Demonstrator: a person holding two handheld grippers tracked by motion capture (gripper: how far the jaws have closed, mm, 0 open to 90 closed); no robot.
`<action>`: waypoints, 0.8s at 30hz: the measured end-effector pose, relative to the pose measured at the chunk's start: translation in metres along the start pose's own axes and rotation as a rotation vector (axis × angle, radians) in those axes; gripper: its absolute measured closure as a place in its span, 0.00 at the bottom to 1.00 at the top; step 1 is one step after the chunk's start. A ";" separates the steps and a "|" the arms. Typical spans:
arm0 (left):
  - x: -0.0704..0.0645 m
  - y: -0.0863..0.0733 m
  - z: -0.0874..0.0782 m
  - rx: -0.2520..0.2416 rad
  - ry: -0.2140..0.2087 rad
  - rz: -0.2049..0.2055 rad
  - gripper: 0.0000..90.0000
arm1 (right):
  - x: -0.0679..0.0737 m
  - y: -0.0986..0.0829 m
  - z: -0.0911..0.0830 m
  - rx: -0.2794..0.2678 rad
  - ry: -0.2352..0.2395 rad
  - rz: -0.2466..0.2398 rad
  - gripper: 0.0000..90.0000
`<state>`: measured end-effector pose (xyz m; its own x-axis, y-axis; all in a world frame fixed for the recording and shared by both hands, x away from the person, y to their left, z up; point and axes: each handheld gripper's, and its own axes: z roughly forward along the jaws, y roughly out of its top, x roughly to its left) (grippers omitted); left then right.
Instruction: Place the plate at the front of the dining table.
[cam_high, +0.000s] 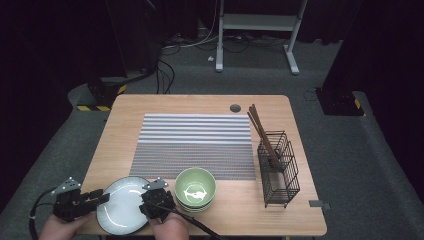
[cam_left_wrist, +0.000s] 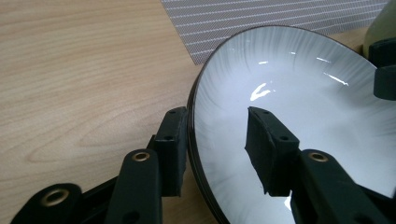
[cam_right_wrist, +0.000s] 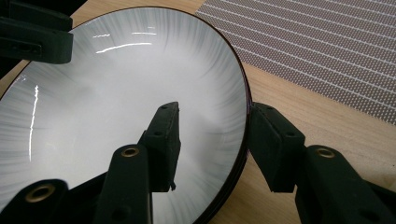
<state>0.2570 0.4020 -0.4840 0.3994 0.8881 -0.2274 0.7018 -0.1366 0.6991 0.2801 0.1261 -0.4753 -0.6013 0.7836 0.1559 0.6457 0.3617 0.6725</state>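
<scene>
A white plate with a dark rim lies at the table's front left edge. My left gripper is at its left side and my right gripper at its right side. In the left gripper view the plate's rim passes between the spread jaws of the left gripper, one jaw outside against the rim, the other over the plate's inside. The right gripper straddles the plate's rim the same way. Both are open, not clamped.
A stack of green bowls stands just right of the right gripper. Behind lies a striped grey placemat. A black wire basket holding brown chopsticks stands at the right. The table's front edge is near.
</scene>
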 end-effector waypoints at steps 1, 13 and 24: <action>0.000 -0.001 0.000 0.005 0.004 -0.011 0.65 | 0.000 0.000 0.001 0.003 0.003 0.007 0.59; 0.000 -0.001 0.000 0.037 0.003 -0.013 0.68 | -0.002 0.006 0.002 0.040 0.038 0.113 0.52; -0.002 0.001 -0.002 0.032 0.042 0.011 0.77 | -0.005 0.010 0.001 0.056 0.058 0.223 0.52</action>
<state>0.2556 0.4005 -0.4817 0.3820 0.9043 -0.1908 0.7165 -0.1594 0.6792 0.2895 0.1265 -0.4703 -0.4655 0.8178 0.3383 0.7899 0.2115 0.5756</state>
